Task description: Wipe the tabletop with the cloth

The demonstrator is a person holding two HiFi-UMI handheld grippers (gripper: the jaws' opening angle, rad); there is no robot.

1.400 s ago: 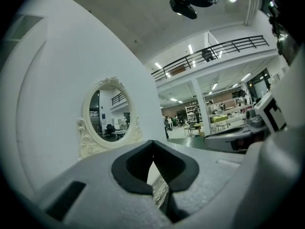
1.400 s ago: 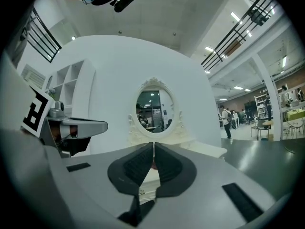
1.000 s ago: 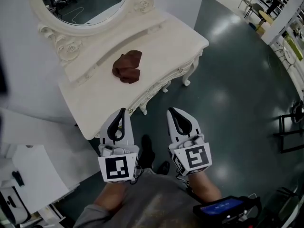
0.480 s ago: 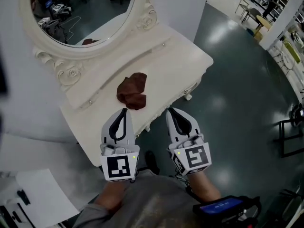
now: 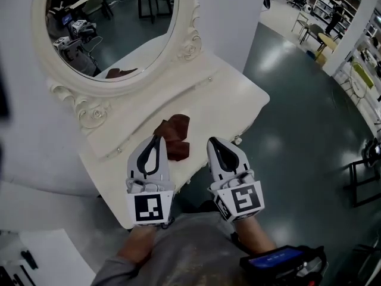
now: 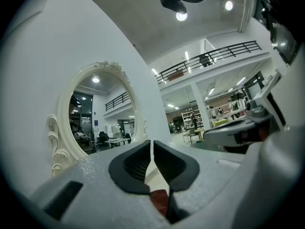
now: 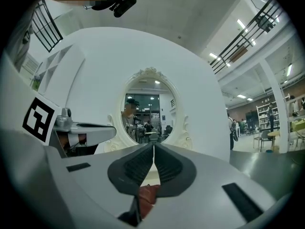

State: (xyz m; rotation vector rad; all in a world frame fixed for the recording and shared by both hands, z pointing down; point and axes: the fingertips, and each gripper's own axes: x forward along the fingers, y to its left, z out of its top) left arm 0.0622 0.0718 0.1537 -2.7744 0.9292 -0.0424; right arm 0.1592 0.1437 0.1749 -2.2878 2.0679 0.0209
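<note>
A crumpled reddish-brown cloth (image 5: 174,137) is seen bunched into soft, uneven folds, darker in its creases, with one lobe raised towards the mirror and another spread towards the front edge. It lies on the cream-white ornate dressing desk (image 5: 226,100), near that front edge and below the oval mirror in its carved cream frame (image 5: 113,22), in which a reflection of the cloth is caught. The left gripper (image 5: 155,139) is held with its tip just beside the cloth's left edge, and the right gripper (image 5: 215,140) is held to the cloth's right, apart from it. The fingers of both grippers are pressed together along their length, with nothing held between them. In each gripper view a patch of the cloth is seen low down, behind the closed fingers.
</note>
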